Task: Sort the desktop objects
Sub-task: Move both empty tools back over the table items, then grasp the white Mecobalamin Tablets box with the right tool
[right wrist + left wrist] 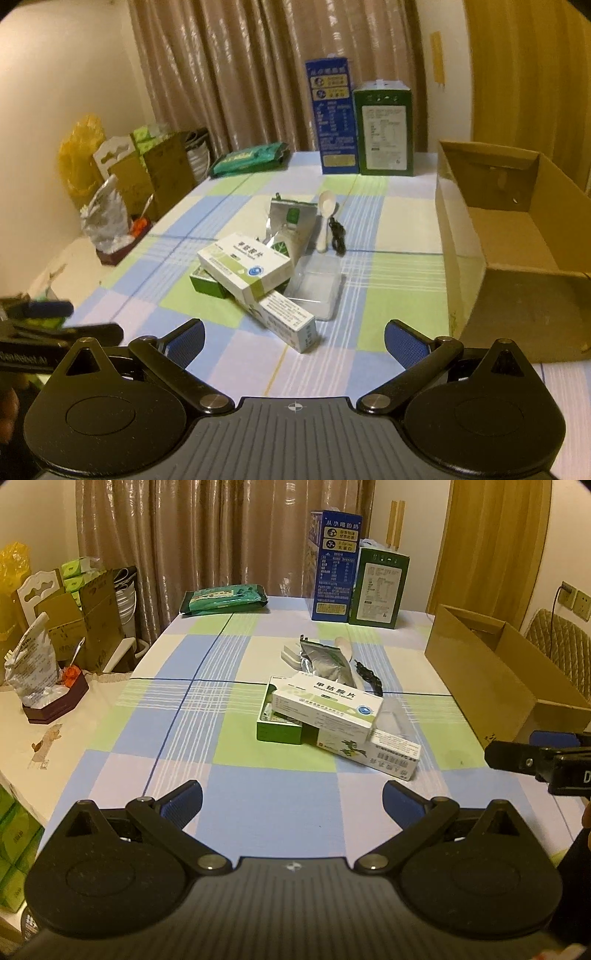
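Observation:
A pile lies mid-table on the checked cloth: a white-green medicine box on top of a green box and a long white carton. Behind are a silver foil pouch, a white spoon, a black cable and a clear plastic lid. My left gripper is open and empty, short of the pile. My right gripper is open and empty, just short of the long carton.
An open cardboard box stands at the table's right. A blue carton and a green carton stand at the far edge, with a green packet at far left. Clutter sits on a side table.

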Tool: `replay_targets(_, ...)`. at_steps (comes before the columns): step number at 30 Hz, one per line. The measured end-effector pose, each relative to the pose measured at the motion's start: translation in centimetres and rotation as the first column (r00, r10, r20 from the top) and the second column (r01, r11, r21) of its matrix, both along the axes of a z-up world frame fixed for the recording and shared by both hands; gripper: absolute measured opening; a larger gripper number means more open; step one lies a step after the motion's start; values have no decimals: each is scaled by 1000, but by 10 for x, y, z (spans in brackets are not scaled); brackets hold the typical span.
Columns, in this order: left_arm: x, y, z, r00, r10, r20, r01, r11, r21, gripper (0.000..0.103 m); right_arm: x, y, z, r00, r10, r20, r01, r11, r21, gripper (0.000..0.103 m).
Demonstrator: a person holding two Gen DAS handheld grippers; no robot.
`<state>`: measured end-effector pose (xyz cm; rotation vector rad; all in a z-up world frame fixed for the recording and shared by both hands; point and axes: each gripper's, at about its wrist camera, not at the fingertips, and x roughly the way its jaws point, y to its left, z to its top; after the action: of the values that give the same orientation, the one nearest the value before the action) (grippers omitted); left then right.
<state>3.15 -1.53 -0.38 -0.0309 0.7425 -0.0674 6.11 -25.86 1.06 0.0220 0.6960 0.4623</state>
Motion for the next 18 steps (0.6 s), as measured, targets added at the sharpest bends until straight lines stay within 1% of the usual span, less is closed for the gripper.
replay_targets(8, 30, 4, -7, 999, -45, -8, 45, 998, 46, 102, 31, 12, -20, 996, 91, -21, -92, 992, -89, 100)
replay_targets(16, 74, 7, -24, 995, -91, -28, 93, 991, 92, 102, 66, 31, -36, 983, 180, -31, -183, 974, -131, 95)
replay_targets(18, 85, 8, -28, 995, -99, -31, 101, 991, 92, 102, 73, 37, -38, 977, 210, -27, -212, 968, -136, 94)
